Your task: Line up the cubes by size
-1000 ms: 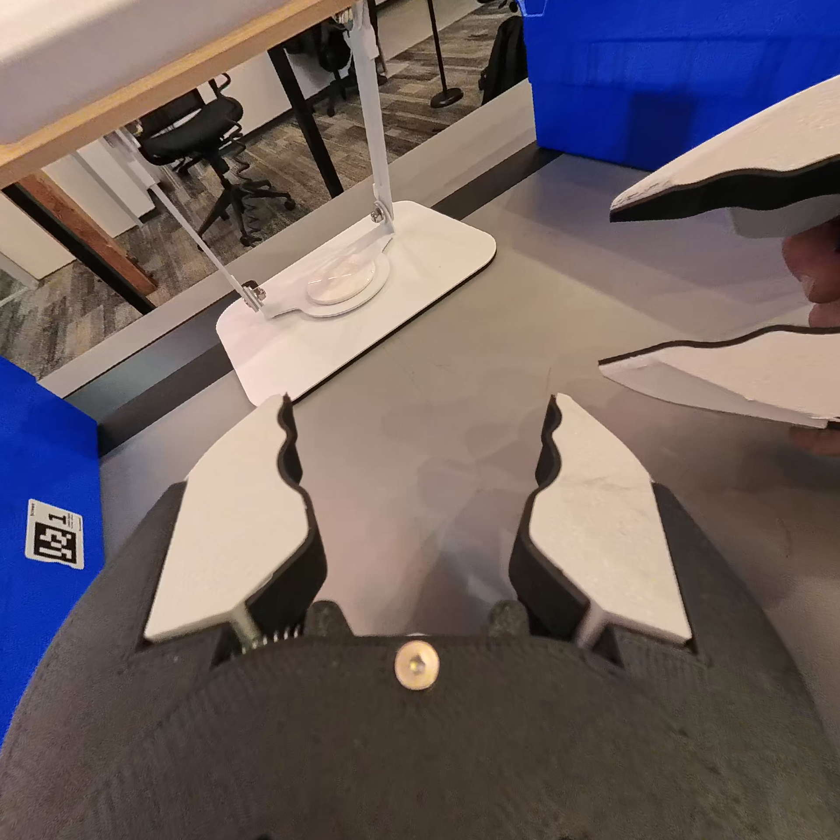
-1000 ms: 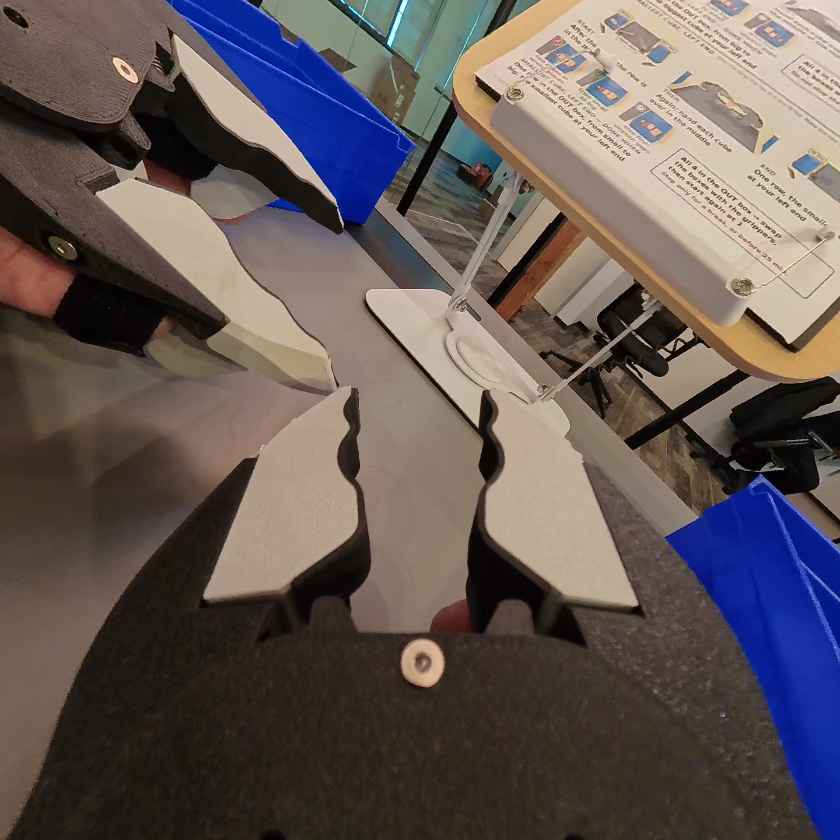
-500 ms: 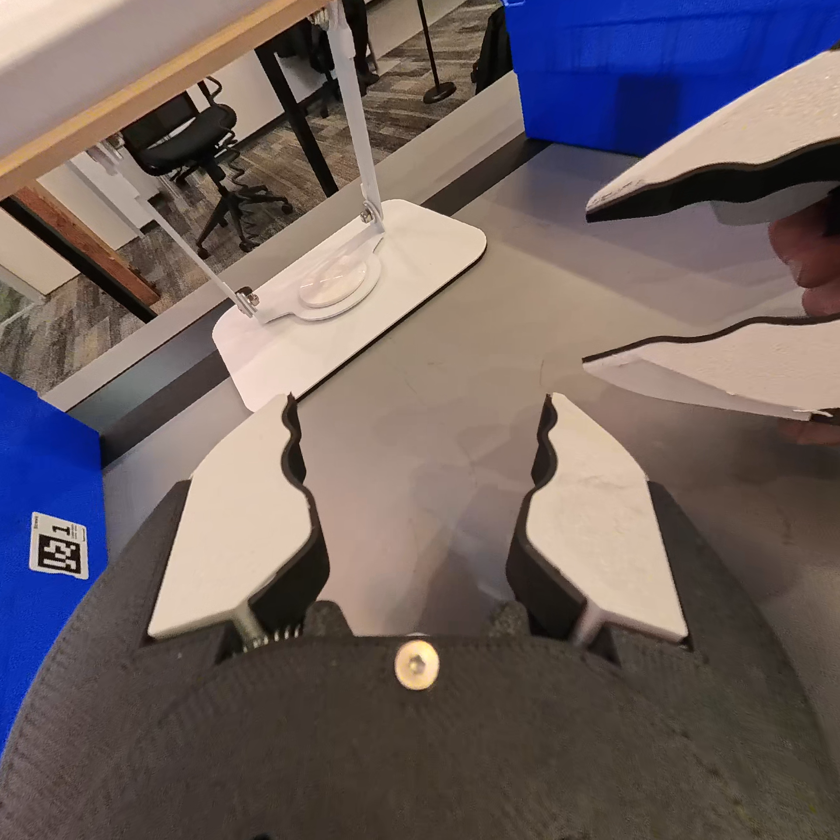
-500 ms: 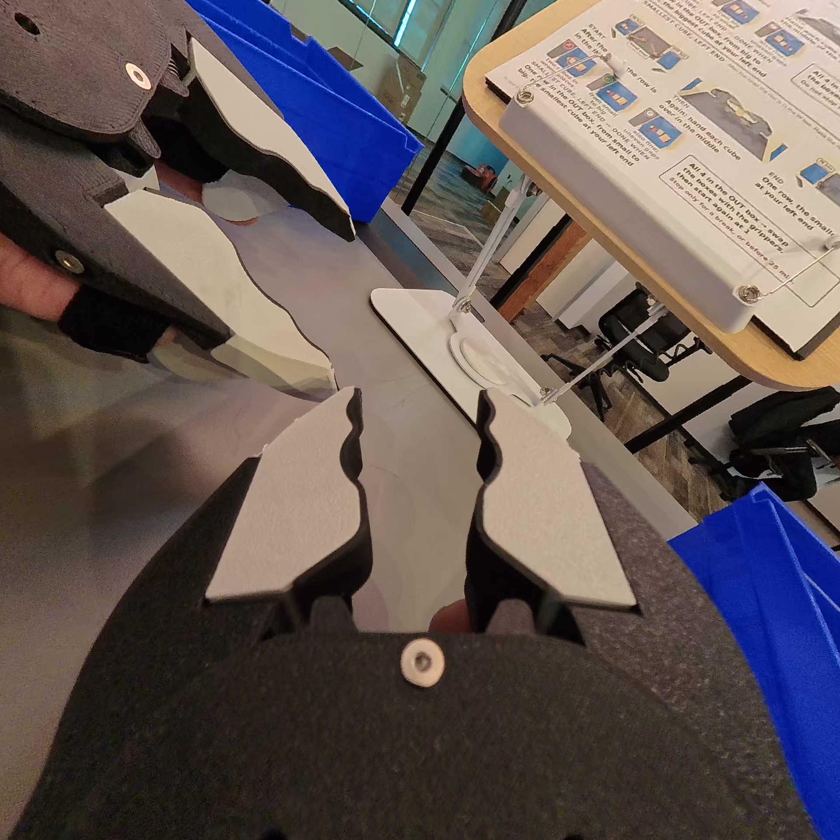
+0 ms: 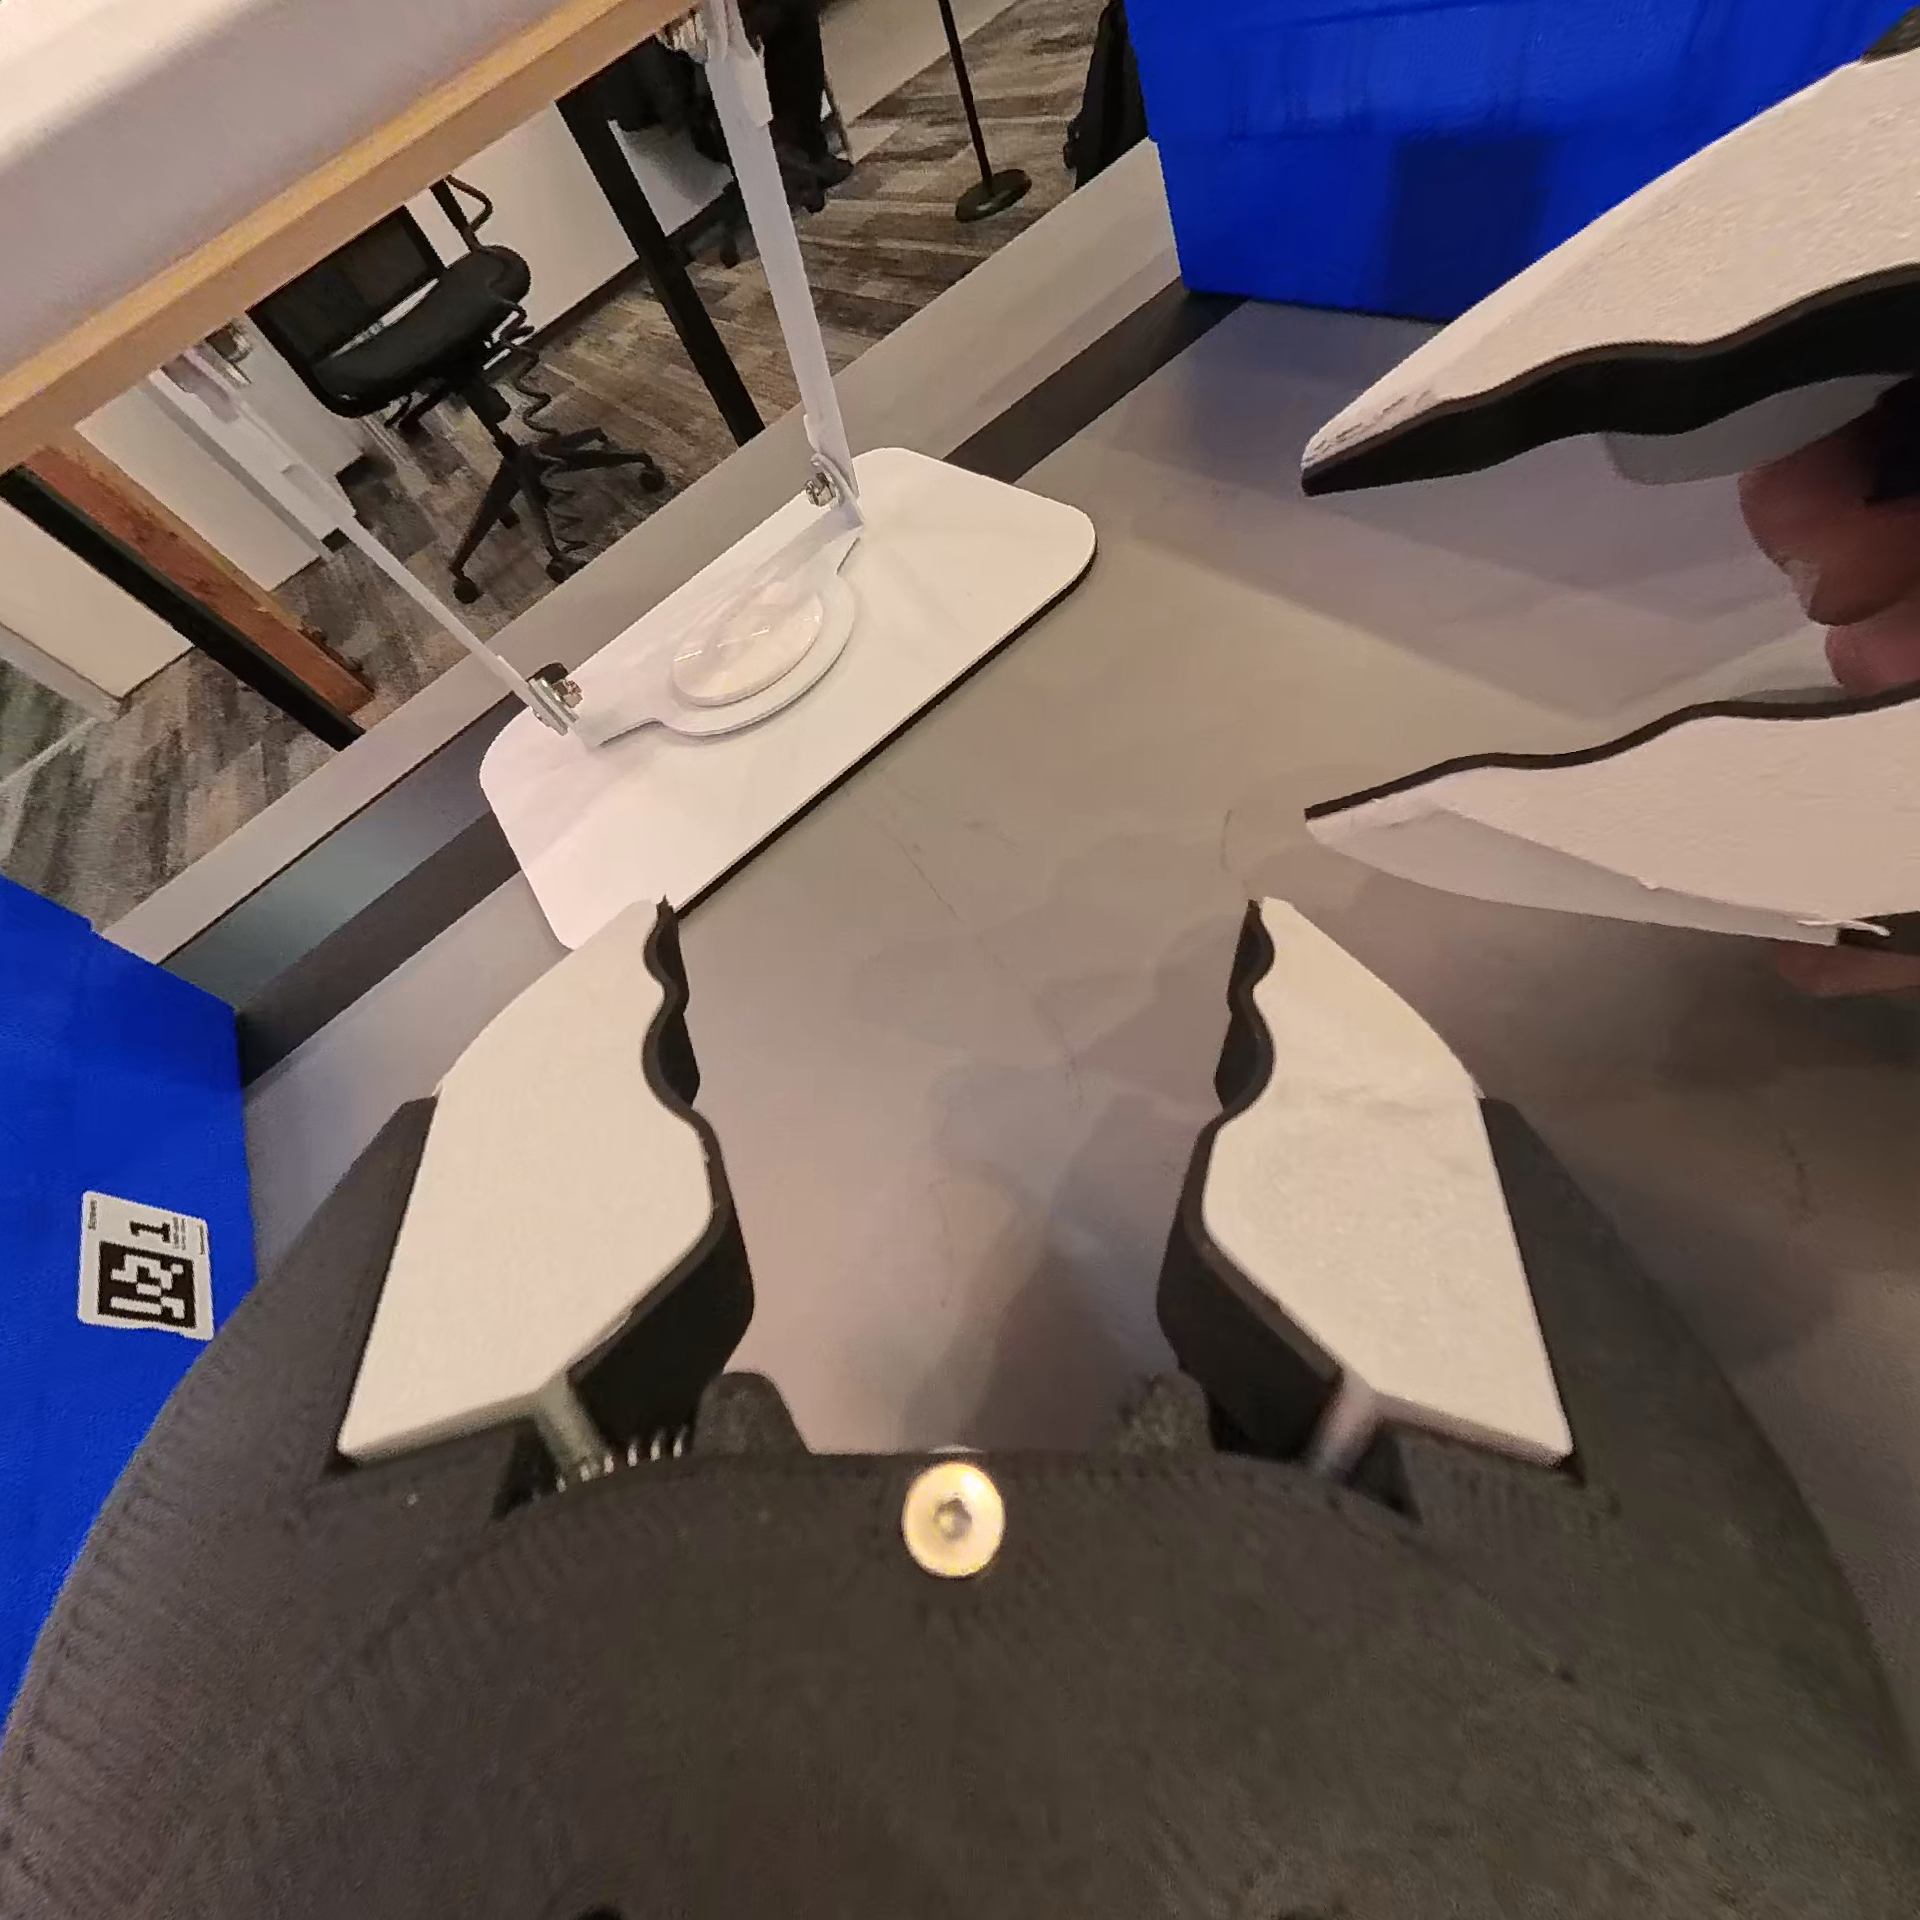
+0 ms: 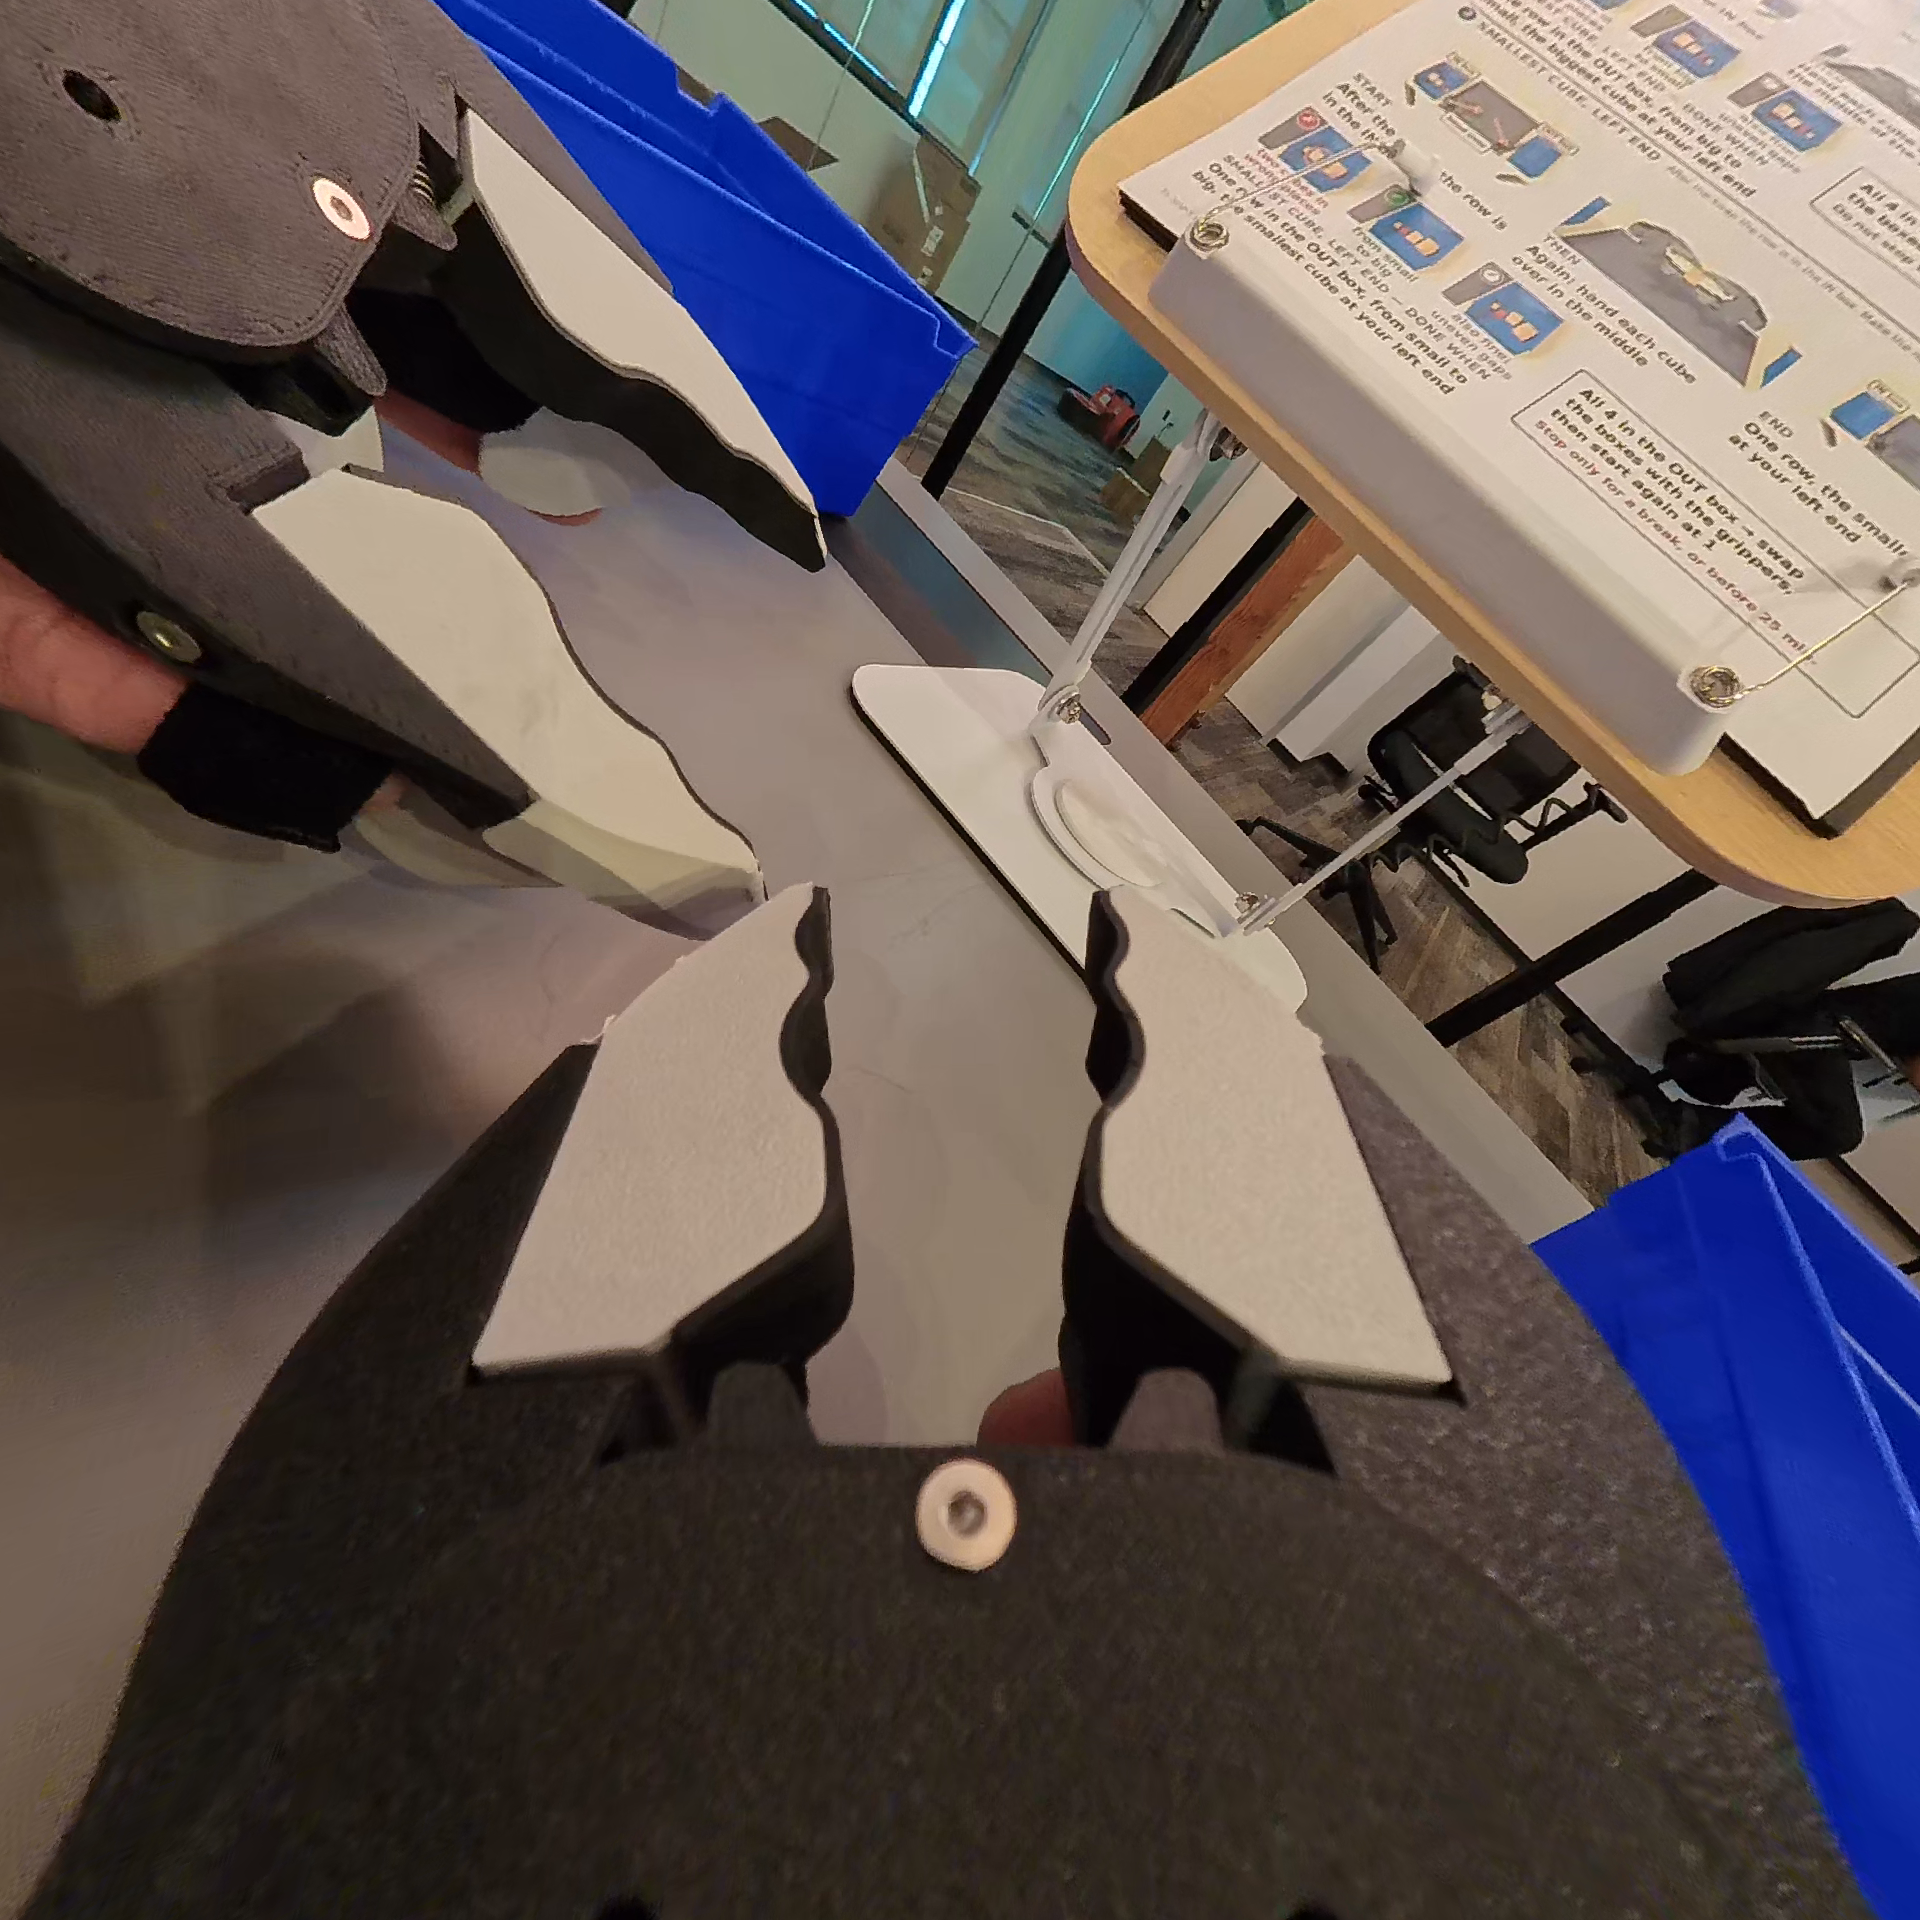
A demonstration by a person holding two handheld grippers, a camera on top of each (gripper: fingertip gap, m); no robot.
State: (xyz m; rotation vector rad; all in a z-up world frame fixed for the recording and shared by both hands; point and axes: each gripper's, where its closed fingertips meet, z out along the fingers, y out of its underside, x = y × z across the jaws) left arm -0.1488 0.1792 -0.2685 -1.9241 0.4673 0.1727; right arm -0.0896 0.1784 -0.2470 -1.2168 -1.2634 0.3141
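Note:
No cube shows in either view. My left gripper is open and empty over the bare grey table. My right gripper is open too, with a narrower gap, and only table shows between its pads. The two grippers point toward each other above the table. The right gripper shows in the left wrist view at the upper right, open and empty. The left gripper shows in the right wrist view at the upper left, open and empty. A hand holds the right gripper.
A white stand base sits at the table's far edge and carries an instruction board overhead. Blue bins stand at the left and far right of the left wrist view. Office chairs and floor lie beyond the table.
Both grippers drifted slightly closer to each other over the table. The right jaws narrowed a little. Nothing was picked up or let go.

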